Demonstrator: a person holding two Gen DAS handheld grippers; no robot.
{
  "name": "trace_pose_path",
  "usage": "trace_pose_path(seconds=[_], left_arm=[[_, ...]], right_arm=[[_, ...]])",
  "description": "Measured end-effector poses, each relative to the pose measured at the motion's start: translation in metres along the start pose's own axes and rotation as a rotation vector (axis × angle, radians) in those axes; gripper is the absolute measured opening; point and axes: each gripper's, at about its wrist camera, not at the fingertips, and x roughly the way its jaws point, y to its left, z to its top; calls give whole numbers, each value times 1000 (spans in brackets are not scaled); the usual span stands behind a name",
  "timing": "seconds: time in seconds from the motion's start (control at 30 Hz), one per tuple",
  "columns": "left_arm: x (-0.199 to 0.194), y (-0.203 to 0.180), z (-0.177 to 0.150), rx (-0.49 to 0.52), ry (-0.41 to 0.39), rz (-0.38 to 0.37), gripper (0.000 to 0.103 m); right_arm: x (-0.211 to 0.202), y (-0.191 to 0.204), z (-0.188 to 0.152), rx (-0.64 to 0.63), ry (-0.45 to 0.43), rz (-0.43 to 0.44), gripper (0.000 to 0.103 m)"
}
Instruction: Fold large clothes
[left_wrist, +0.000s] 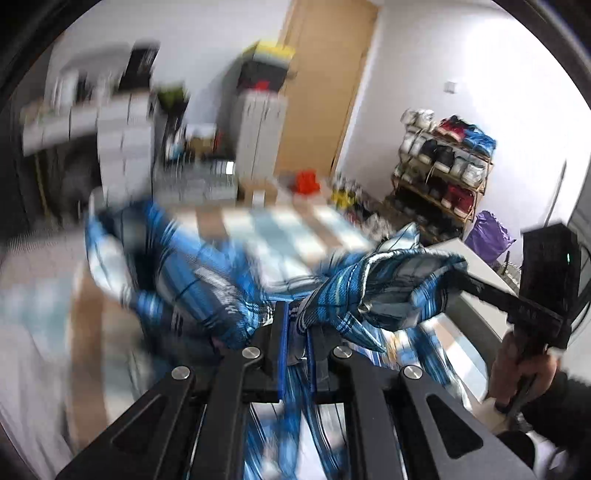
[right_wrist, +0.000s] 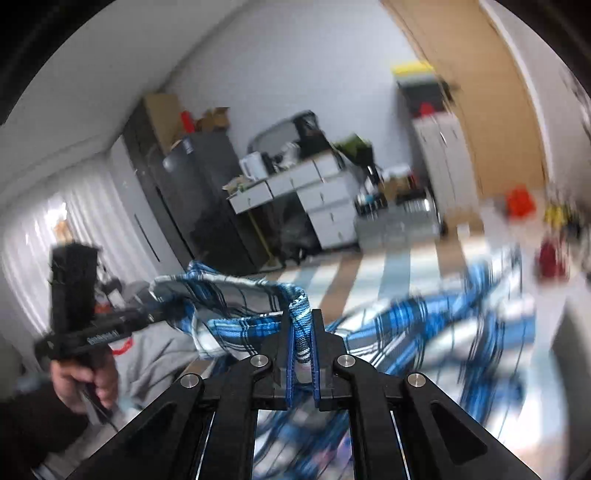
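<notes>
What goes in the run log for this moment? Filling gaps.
left gripper: shut on plaid shirt | right gripper: shut on plaid shirt | shirt lifted

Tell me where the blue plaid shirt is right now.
The blue plaid shirt hangs bunched between the left gripper and right gripper, both clamped on it, above the striped surface.

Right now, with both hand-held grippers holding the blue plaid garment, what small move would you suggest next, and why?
Probably draw the two apart to stretch the edge taut. The left hand-held gripper and the right hand-held gripper are both shut on the blue plaid garment, which hangs bunched and twisted above the striped surface.
</notes>
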Motion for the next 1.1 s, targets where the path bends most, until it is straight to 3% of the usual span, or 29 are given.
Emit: trace_pose_path(seconds=[0.1, 0.23, 0.27, 0.33, 0.4, 0.43, 0.47, 0.5, 0.6, 0.73, 0.83, 0.93, 1.03, 1.1], left_arm=[[19, 14, -26, -116, 78, -35, 5], [40, 27, -52, -235, 200, -41, 7], [40, 27, -57, -251, 219, -39, 7], [37, 27, -59, -249, 216, -59, 8], [25, 21, -54, -198, 191, -37, 10], [19, 19, -50, -174, 170, -36, 13], [14, 17, -47, -156, 151, -34, 14], [2, 14, -47, -137, 119, -14, 21], [-16, 18, -37, -124, 51, 25, 67], [-26, 24, -35, -107, -26, 67, 68], [-19, 23, -39, -128, -42, 9, 69], [9, 12, -27, -119, 14, -30, 69], [35, 9, -20, -51, 102, -9, 69], [62, 21, -22, -41, 171, 53, 69]], right_arm=[[12, -14, -39, 132, 100, -24, 7], [41, -29, -70, 230, 345, -98, 8], [40, -31, -70, 239, 346, -92, 8], [34, -29, -68, 237, 352, -124, 22], [25, -28, -65, 238, 348, -134, 71], [18, -26, -63, 236, 333, -126, 80], [14, -26, -61, 227, 317, -127, 82], [8, -23, -60, 214, 308, -128, 82], [-7, -18, -48, 193, 297, -109, 82], [-23, -7, -49, 190, 237, -88, 86], [-15, 2, -36, 182, 199, -92, 89], [13, 8, -17, 209, 212, -73, 89], [56, 12, -8, 180, 268, -170, 89], [84, 16, -14, 100, 364, -240, 89]])
